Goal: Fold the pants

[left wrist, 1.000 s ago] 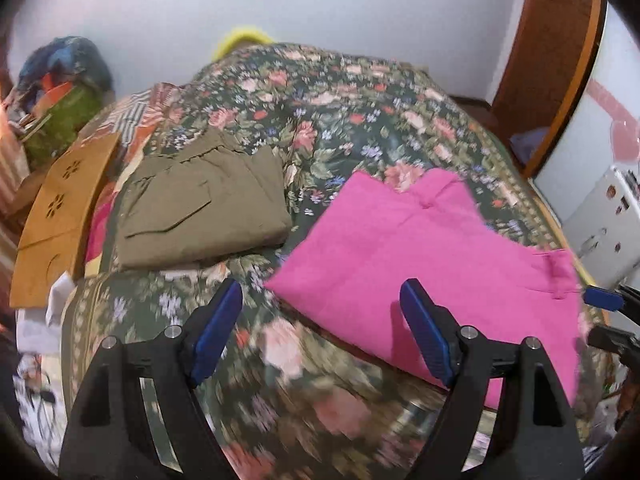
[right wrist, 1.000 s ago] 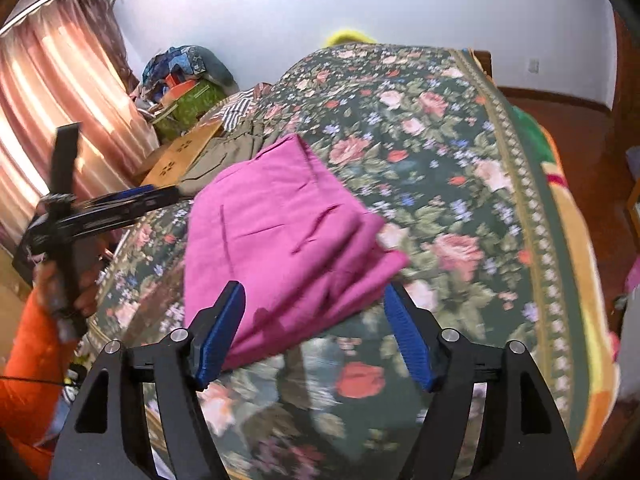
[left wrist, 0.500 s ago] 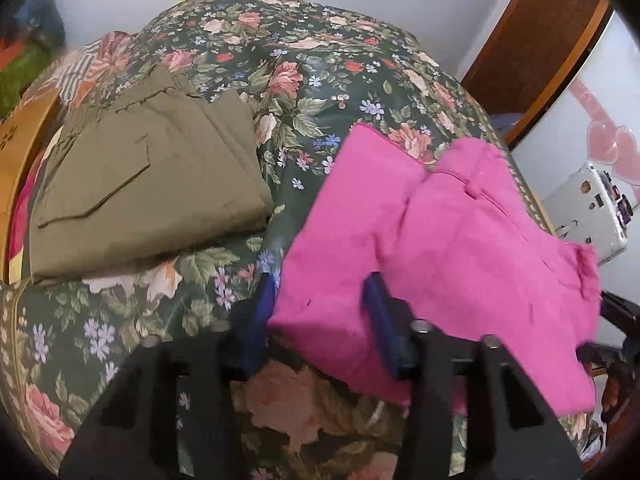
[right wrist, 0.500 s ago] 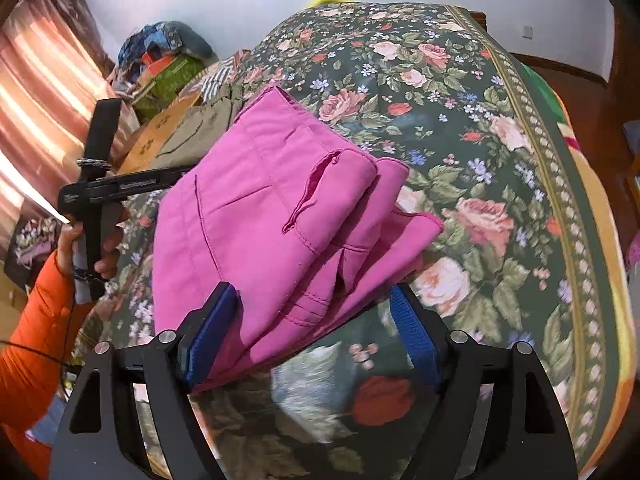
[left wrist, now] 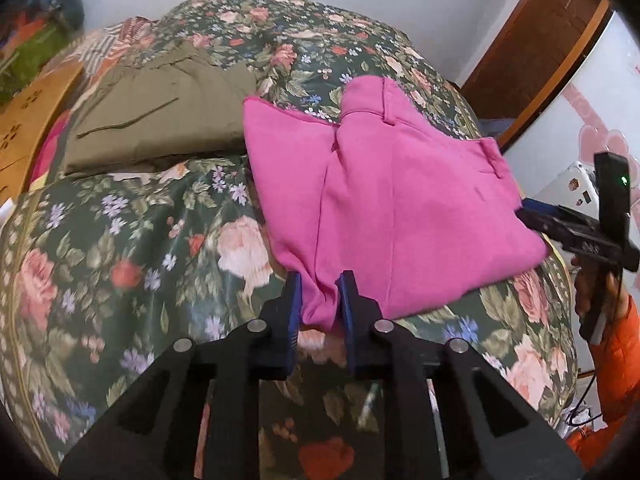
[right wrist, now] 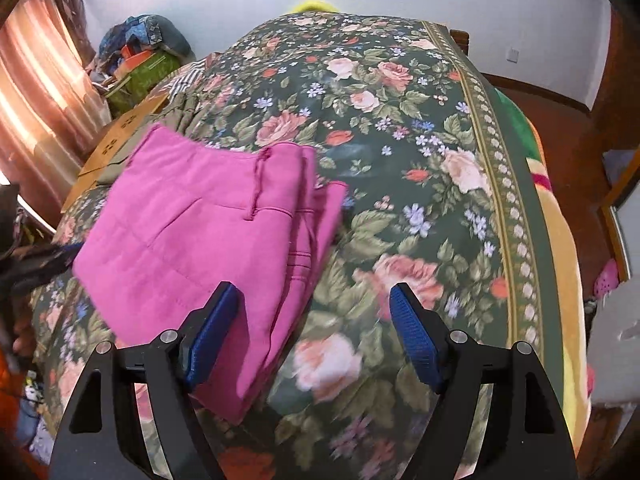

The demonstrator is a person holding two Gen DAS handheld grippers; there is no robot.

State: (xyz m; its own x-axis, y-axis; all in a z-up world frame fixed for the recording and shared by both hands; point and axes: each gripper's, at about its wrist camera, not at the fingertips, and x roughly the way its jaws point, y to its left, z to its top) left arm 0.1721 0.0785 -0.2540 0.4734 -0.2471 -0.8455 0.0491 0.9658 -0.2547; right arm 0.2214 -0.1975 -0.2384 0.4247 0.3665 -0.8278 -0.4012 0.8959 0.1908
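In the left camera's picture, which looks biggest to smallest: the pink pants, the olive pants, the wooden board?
1. Pink pants, nearest the camera, so partly flattered.
2. Olive pants.
3. Wooden board, cut off by the picture's edge, so unsure.

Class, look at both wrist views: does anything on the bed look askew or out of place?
Yes. The pink pants lie crooked, their near corner hanging over the bed edge, bunched between the closing left gripper. The olive pants lie neatly folded.

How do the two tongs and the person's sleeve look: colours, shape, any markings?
Both tongs, left and right, have black angular frames with triangular cut-outs, silver round bolts and blue ribbed pads. The right one carries a black upright block with a green light. The sleeve is orange.
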